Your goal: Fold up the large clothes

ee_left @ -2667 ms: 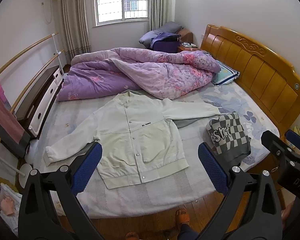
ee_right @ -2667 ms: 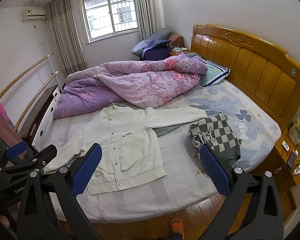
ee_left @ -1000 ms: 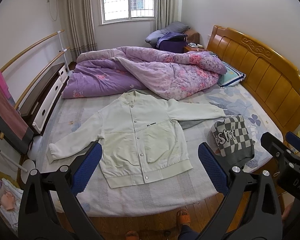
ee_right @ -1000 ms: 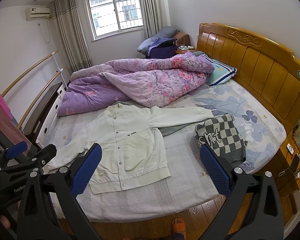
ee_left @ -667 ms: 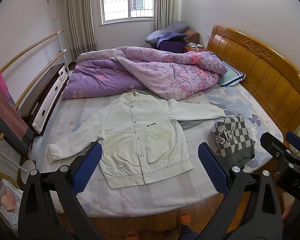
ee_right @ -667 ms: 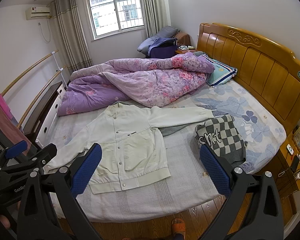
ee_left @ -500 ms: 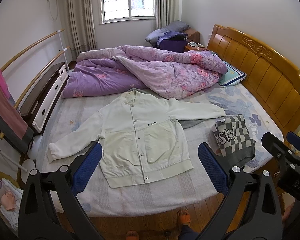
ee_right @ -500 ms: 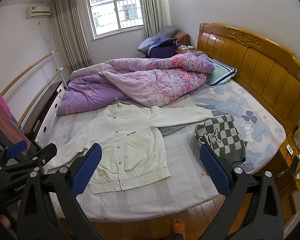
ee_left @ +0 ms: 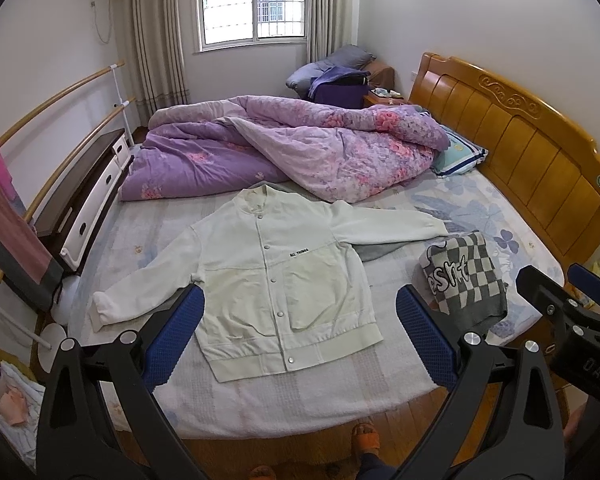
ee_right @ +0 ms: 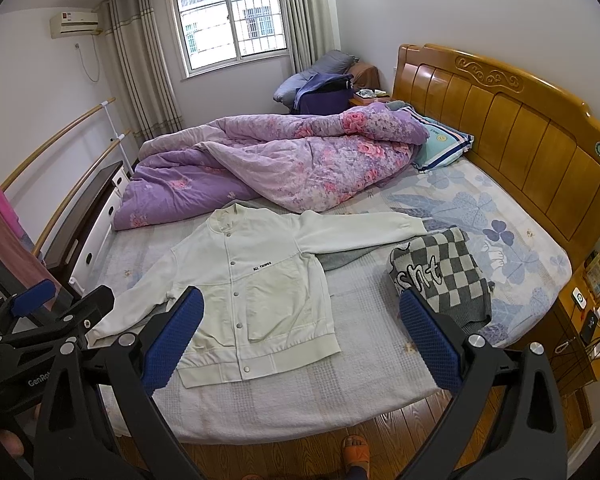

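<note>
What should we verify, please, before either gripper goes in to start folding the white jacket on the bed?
1. White jacket spread flat, front up, snaps closed: ok.
2. Both sleeves spread out and reachable: ok; the far one ends beside the checkered sweater.
3. Left gripper jaws wide apart, holding nothing: ok.
4. Right gripper jaws wide apart, holding nothing: ok.
5. Nothing trapped under the jacket: not ok; a grey garment shows beneath the sleeve.
6. Purple quilt clear of the collar: cannot tell; its edge lies very close.

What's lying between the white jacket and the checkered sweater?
A grey garment pokes out from under the jacket sleeve toward the sweater; otherwise bare sheet. Right wrist view.
</note>
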Motion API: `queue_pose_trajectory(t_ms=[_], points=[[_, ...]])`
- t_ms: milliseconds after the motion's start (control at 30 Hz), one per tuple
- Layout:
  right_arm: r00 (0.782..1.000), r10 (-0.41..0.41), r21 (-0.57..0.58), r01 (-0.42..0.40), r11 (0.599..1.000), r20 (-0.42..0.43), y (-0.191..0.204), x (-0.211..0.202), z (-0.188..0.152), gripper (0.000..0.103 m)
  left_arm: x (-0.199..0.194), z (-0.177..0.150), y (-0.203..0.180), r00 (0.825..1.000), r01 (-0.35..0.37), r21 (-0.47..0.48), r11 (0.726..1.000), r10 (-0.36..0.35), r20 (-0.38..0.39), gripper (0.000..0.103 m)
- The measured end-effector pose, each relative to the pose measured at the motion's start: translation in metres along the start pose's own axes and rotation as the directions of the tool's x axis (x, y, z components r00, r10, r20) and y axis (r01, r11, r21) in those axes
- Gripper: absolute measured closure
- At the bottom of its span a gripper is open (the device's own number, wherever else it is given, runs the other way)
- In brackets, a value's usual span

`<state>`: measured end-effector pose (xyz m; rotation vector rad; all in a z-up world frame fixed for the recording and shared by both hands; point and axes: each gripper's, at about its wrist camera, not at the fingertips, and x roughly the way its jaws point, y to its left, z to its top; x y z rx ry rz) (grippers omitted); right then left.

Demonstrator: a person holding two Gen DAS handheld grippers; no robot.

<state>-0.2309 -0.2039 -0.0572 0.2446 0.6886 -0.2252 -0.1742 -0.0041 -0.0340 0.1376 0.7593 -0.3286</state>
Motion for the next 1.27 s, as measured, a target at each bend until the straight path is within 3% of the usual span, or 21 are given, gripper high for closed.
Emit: queue_pose_trajectory(t_ms=[1267], points=[[1.000,0.005,0.000,-0.005,1.000,-0.004,-0.001,0.005,0.001,0.008,0.009,-0.002,0.008,1.000,-0.018,-0.004,1.000,0.018,-0.014,0.006]])
